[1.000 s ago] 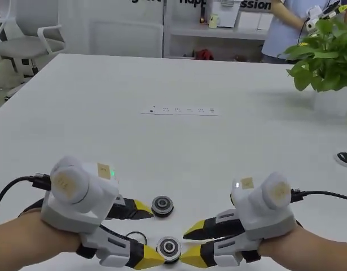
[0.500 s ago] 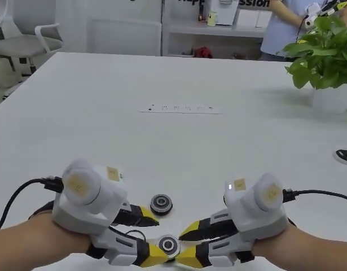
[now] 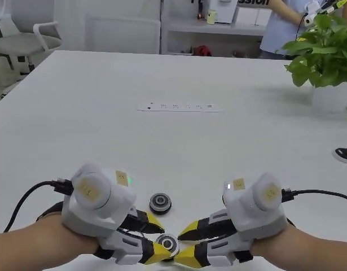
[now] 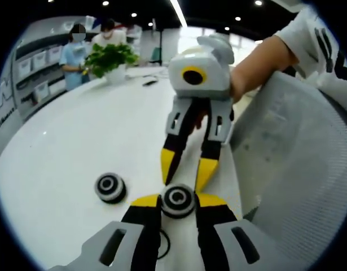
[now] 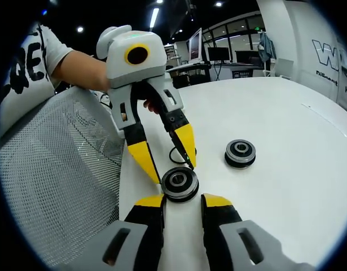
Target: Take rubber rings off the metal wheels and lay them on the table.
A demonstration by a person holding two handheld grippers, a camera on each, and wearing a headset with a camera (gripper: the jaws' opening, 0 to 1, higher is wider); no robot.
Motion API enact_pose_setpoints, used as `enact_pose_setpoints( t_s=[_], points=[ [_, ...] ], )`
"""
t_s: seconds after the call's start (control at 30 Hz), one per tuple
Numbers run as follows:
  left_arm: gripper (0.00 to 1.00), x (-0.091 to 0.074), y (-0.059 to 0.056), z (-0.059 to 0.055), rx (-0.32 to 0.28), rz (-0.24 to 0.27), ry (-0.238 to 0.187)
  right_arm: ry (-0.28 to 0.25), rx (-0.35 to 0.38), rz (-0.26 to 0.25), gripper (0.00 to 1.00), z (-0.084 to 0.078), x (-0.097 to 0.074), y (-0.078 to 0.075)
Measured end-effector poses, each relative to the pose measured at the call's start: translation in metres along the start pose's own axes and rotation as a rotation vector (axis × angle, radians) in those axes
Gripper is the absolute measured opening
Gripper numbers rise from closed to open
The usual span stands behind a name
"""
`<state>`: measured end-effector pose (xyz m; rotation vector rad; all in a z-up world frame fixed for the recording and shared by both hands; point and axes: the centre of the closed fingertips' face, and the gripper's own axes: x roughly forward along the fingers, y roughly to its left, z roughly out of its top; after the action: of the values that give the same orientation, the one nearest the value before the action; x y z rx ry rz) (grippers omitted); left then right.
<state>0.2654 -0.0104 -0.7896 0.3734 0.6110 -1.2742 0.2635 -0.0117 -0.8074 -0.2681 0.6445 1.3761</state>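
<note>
Crowding the near wheel [image 3: 167, 244] at the table's [image 3: 179, 147] front edge in the head view with left hand-held gripper [image 3: 162, 241] and right hand-held gripper [image 3: 180, 243]; second wheel [image 3: 160, 201] just behind. Left gripper view: pinches near wheel between jaw tips, loose rubber ring [image 4: 166, 244] underneath. Right gripper view: jaws parted, holds nothing, near wheel just ahead.

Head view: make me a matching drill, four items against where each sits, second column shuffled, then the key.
Items
1. near wheel
2. far wheel
3. potted plant
4. white strip

Places
A. far right side of the table
B. flat in the middle of the table
C. between the tips of the left gripper and the right gripper
D. free on the table, just beyond the left gripper

Pairs: 1-C, 2-D, 3-A, 4-B
</note>
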Motion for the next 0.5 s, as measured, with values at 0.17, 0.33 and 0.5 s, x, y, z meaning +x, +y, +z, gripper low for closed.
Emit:
enact_pose_setpoints(
  t_s=[0.17,0.33,0.5],
  points=[
    [0.18,0.0024,-0.0018,-0.0021,0.023,-0.003,0.013,-0.002,0.003,-0.002,0.23,-0.0001,-0.0002,-0.0006],
    [0.14,0.0044,-0.0009,-0.0017,0.049,0.014,0.019,-0.003,0.000,0.000,0.23,0.0003,0.0002,0.0001],
    [0.14,0.0043,-0.0014,-0.0022,0.078,0.029,0.022,-0.004,-0.003,-0.001,0.23,0.0004,0.0003,-0.0002]
  ],
)
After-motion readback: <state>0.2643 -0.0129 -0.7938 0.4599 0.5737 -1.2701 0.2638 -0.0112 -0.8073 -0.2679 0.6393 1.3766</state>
